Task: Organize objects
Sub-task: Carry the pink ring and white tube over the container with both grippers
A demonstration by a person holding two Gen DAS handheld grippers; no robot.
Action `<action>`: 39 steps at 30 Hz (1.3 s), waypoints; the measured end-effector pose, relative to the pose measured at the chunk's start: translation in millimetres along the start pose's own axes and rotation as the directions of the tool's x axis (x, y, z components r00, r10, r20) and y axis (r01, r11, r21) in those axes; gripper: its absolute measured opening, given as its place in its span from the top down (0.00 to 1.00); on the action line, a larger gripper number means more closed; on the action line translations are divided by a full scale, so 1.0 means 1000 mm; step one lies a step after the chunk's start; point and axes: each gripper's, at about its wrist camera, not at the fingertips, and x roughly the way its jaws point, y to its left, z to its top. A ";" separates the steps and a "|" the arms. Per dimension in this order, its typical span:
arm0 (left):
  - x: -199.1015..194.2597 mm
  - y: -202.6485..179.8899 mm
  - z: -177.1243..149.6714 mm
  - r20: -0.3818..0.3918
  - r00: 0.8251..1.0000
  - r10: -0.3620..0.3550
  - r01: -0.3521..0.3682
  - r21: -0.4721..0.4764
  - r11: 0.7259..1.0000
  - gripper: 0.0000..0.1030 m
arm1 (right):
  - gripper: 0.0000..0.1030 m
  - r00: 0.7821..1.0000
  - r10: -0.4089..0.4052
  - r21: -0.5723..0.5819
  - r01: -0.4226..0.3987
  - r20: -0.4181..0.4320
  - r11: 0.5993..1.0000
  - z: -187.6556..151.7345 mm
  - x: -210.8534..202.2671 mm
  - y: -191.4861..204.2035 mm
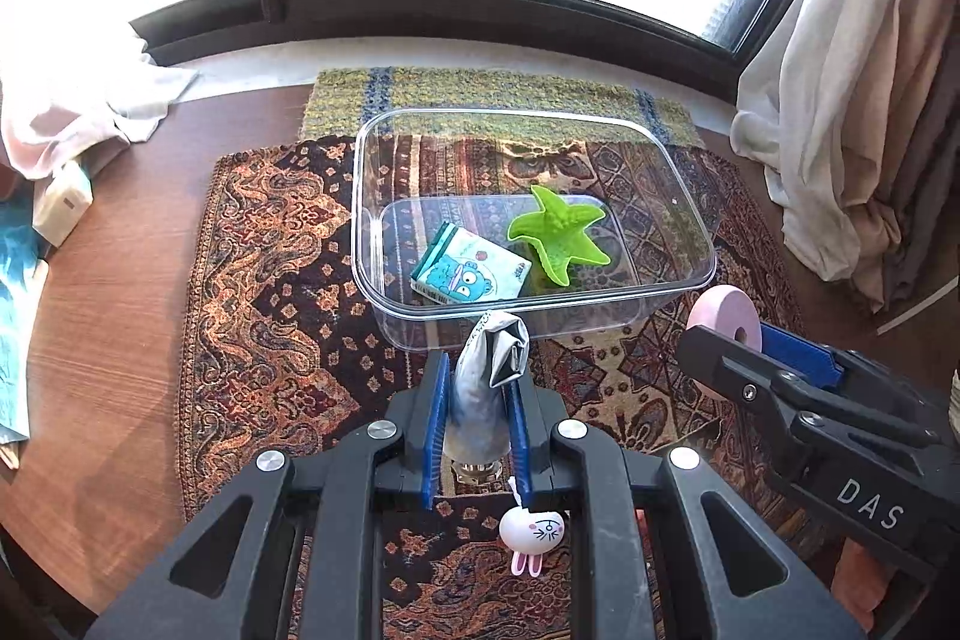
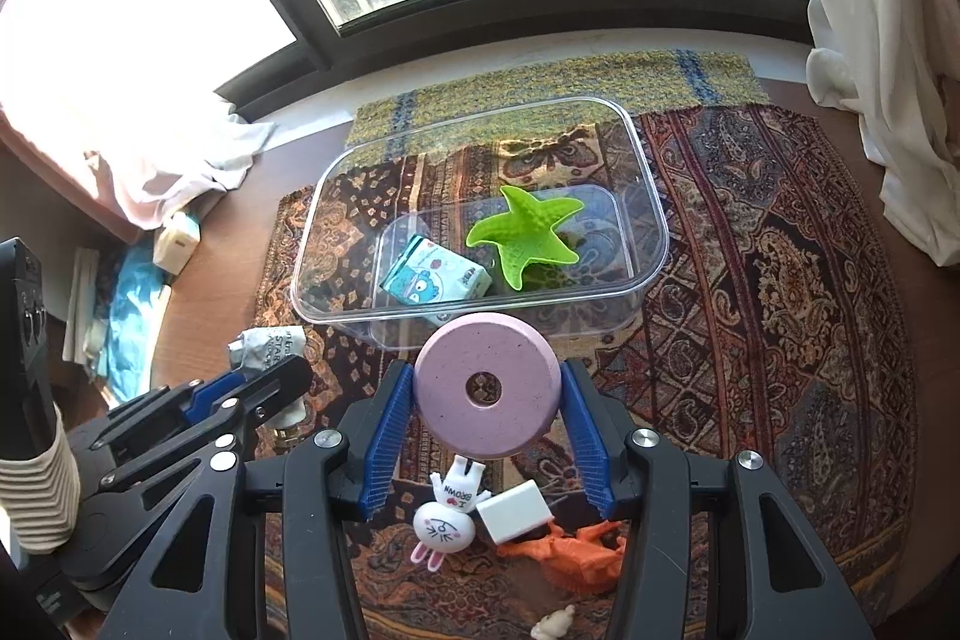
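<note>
Gripping a crumpled tube, left gripper; right gripper clamps pink ring

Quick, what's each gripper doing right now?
Left gripper: closed on a crumpled silver tube.
Right gripper: closed on a pink ring.

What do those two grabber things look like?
Both are black plastic frames with silver round screws and blue ribbed pads on the fingers. The left gripper is seen close up; the right gripper matches it and has white letters "DAS" on its side in the left view.
</note>
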 end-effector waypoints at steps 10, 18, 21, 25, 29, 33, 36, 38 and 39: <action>-0.009 -0.004 0.019 0.040 0.999 -0.008 0.008 0.017 1.000 0.81 | 0.51 0.999 0.024 -0.028 -0.023 0.042 0.999 0.016 -0.011 0.004; -0.006 -0.006 0.035 0.052 0.999 -0.011 0.010 0.028 1.000 0.81 | 0.51 0.998 0.034 -0.042 -0.031 0.054 0.999 0.033 -0.009 0.003; -0.004 -0.007 0.041 0.053 0.999 -0.013 0.011 0.035 0.999 0.81 | 0.51 0.998 0.037 -0.048 -0.034 0.054 0.998 0.040 -0.006 0.003; 0.001 -0.007 0.050 0.053 0.998 -0.014 0.012 0.042 0.999 0.81 | 0.51 0.998 0.040 -0.060 -0.037 0.055 0.998 0.050 -0.001 0.004; 0.009 -0.008 0.059 0.046 0.999 -0.017 0.015 0.048 0.999 0.81 | 0.51 0.998 0.040 -0.063 -0.037 0.053 0.997 0.060 0.005 0.004; 0.018 -0.009 0.068 0.039 0.999 -0.017 0.014 0.058 0.998 0.81 | 0.51 0.998 0.041 -0.071 -0.038 0.042 0.997 0.070 0.014 0.003; 0.025 -0.010 0.073 0.034 0.999 -0.015 0.012 0.061 0.998 0.81 | 0.51 0.999 0.040 -0.072 -0.037 0.029 0.997 0.076 0.022 0.001; 0.030 -0.010 0.076 0.027 1.000 -0.014 0.012 0.062 0.998 0.81 | 0.51 0.999 0.037 -0.070 -0.036 0.019 0.997 0.080 0.028 0.000; 0.032 -0.009 0.078 0.025 1.000 -0.014 0.012 0.062 0.998 0.81 | 0.51 0.999 0.038 -0.072 -0.037 0.016 0.997 0.082 0.031 -0.001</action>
